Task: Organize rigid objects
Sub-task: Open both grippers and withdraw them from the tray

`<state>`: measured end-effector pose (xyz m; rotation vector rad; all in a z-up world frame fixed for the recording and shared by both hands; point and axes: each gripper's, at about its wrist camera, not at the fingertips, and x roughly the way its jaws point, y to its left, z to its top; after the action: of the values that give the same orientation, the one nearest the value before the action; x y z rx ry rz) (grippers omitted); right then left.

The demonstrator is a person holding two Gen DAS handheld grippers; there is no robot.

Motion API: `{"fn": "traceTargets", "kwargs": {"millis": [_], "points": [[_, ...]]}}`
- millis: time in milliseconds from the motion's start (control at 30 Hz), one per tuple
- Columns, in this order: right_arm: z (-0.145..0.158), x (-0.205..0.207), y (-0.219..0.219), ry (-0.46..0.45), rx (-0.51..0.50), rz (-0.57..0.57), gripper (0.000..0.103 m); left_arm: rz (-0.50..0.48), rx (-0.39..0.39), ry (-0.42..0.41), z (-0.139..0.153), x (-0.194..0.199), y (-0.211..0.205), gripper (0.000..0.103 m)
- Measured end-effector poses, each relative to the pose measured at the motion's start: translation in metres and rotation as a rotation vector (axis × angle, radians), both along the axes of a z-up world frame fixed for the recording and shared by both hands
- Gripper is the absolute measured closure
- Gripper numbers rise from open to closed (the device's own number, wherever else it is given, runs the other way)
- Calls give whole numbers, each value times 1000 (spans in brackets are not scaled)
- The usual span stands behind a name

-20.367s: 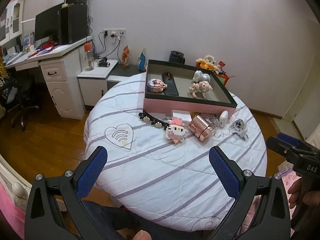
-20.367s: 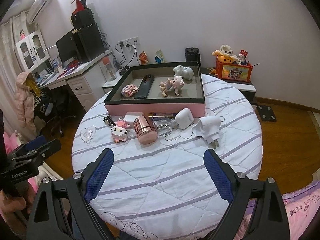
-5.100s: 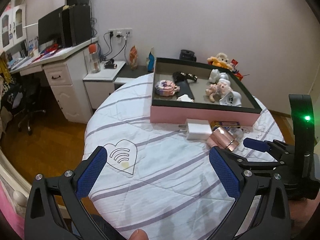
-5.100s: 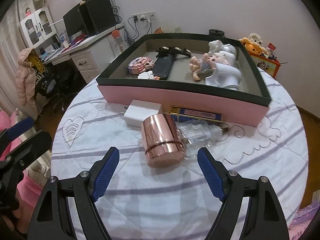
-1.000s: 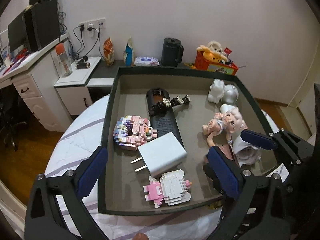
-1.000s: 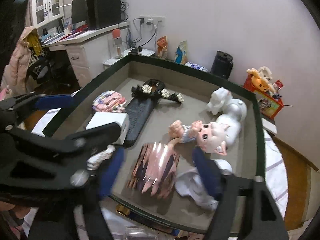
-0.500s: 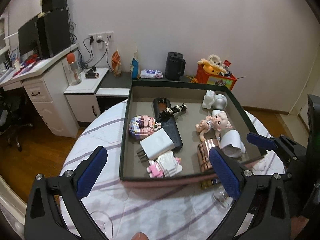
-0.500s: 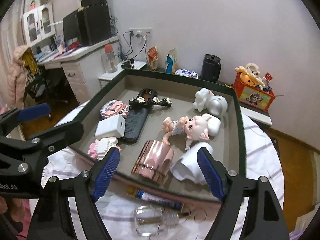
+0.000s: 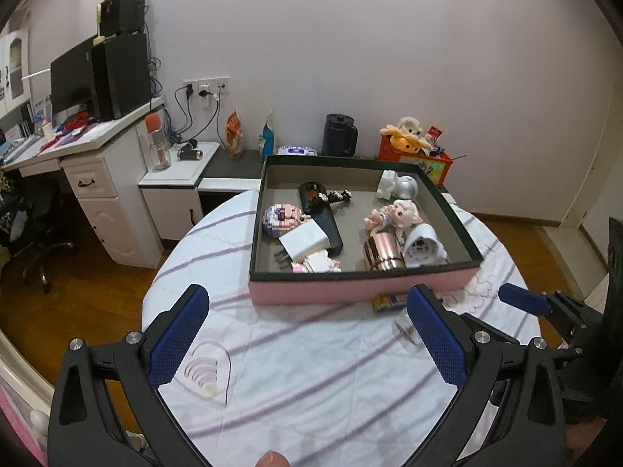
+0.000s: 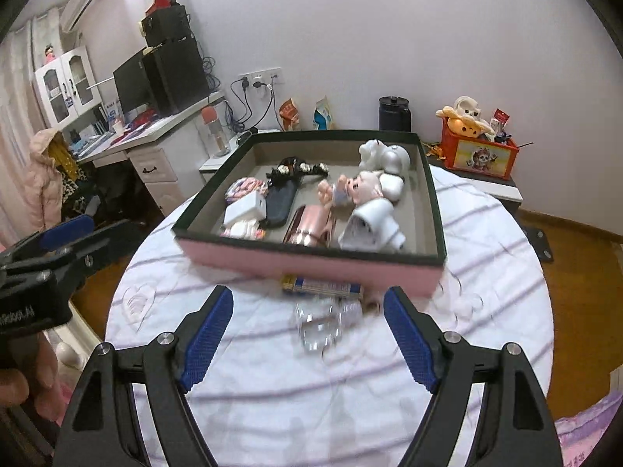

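i see my left claw (image 9: 307, 334) with its blue pads spread wide and nothing between them, hanging over the near part of the round desk covered in a white quilt with purple stripes (image 9: 311, 381). my right claw (image 10: 307, 344) also stands apart and empty; in its view a clear glass bottle lying on its side (image 10: 323, 325) sits on the quilt just ahead of the gap, untouched by either pad. a flat blue and yellow packet (image 10: 321, 286) lies between that bottle and the near wall of the shallow pink box with a dark green rim (image 9: 362, 290), which rests toward the far edge of the desk. inside the box i can make out a rose-gold metal cylinder (image 9: 381, 251) by the near wall, a white plug adapter (image 9: 422, 247) just beside it on the right, a white square charger (image 9: 305, 241), a pink and white brick figure (image 9: 317, 262) at the near wall, a pastel brick figure (image 9: 280, 218) on the left, a long black remote-shaped case (image 9: 323, 218), a black hair clip with small flowers (image 9: 331, 195) on its far end, a pink piglet doll (image 9: 393, 216), and a white and silver figurine (image 9: 397, 186) at the far right corner
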<state>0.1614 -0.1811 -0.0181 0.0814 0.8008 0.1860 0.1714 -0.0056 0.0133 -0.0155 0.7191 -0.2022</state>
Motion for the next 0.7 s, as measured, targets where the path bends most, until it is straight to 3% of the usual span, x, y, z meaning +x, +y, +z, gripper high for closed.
{"fn": "traceTargets", "kwargs": {"millis": [233, 700], "points": [[0, -33, -2, 8, -3, 3, 22, 9, -9, -8, 3, -34, 2, 0], [0, -57, -1, 8, 0, 17, 22, 25, -13, 16, -6, -66, 7, 0]]}}
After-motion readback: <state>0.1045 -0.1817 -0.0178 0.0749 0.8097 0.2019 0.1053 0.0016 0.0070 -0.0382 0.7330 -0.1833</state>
